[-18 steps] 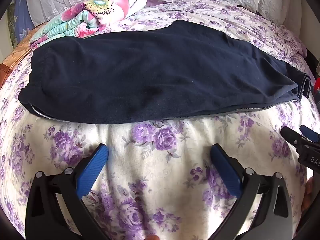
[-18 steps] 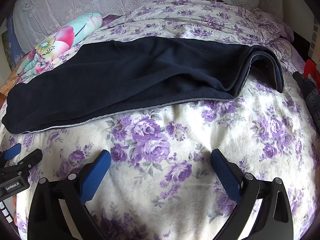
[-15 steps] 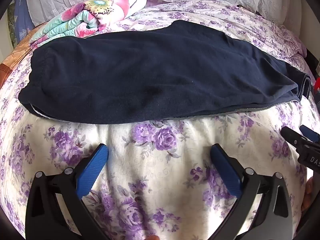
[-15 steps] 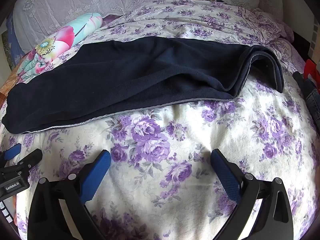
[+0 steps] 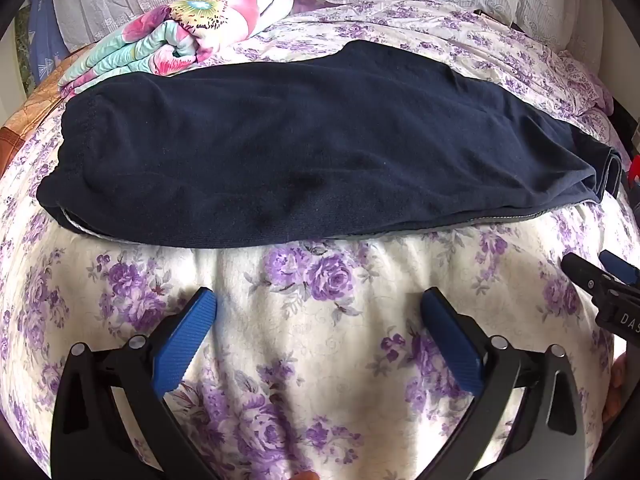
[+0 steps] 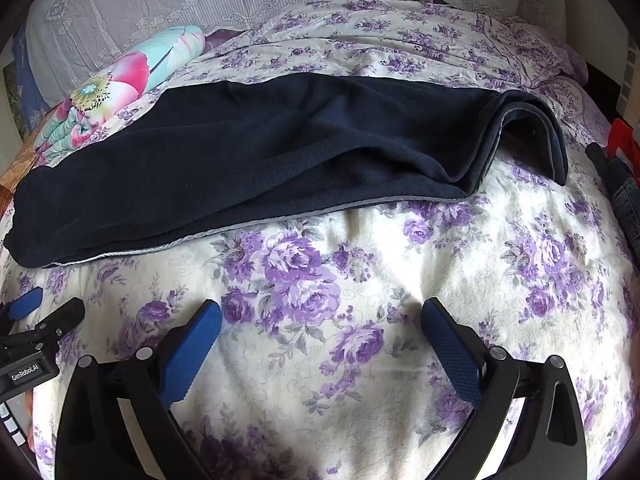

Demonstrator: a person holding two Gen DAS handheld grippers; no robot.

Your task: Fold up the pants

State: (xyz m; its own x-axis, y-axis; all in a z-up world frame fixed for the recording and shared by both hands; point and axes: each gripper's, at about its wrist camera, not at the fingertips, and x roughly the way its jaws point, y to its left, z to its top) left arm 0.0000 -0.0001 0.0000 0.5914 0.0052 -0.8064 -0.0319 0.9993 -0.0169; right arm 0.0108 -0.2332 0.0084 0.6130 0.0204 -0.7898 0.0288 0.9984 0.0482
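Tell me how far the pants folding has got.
Done: the navy pants lie lengthwise on the floral bedspread, one leg stacked on the other, hems layered at the right end. In hand: nothing; the left tool and right tool are open, short of the near edge. Left: folding the length over, waistband to hems.

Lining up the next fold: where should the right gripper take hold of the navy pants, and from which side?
Probably the cuff end of the navy pants, where the layers curl up off the floral bedspread and leave a gap. Bring the open right gripper in from the near edge.
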